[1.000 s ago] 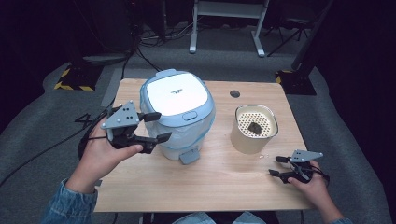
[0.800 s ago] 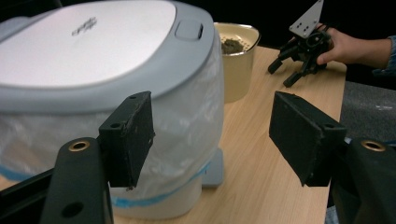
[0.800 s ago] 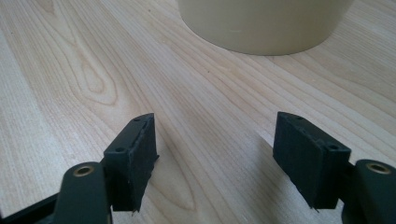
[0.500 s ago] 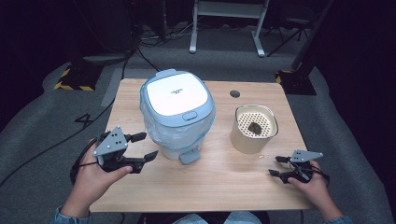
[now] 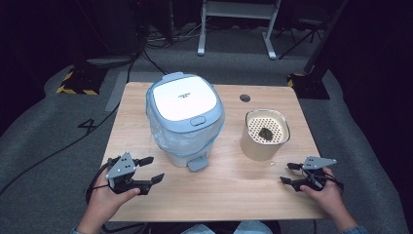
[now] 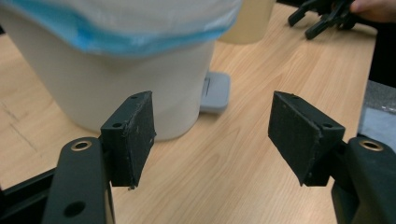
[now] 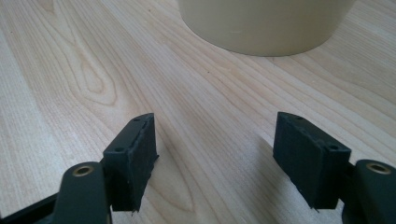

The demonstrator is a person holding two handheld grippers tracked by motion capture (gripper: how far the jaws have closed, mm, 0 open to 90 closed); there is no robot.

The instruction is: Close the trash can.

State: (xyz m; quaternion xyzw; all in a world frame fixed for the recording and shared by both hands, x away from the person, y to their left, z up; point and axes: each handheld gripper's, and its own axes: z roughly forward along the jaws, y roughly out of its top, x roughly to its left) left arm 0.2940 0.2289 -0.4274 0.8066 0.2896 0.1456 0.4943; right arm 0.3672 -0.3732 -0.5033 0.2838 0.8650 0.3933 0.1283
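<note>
Right, both grippers empty, bin and canister untouched

Left gripper (image 5: 148, 176) sits low at the table's near-left corner, jaws spread, nothing between them; it faces the trash bin (image 5: 185, 122), which stands mid-table, lid (image 5: 181, 101) shut, blue liner bag (image 5: 163, 135) bunched under the rim, grey pedal (image 5: 197, 163) at its foot. Bin looks like light, stiff plastic, smooth walls, probably slippery; the pedal or the lid's front tab is the better place to press or grip. Liner is soft film, tears easily. Right gripper (image 5: 288, 173) rests near-right, jaws spread, empty, just short of the beige canister (image 5: 263, 136). Canister has a perforated insert with one dark lump (image 5: 265, 133) on it. Bin contents hidden.
</note>
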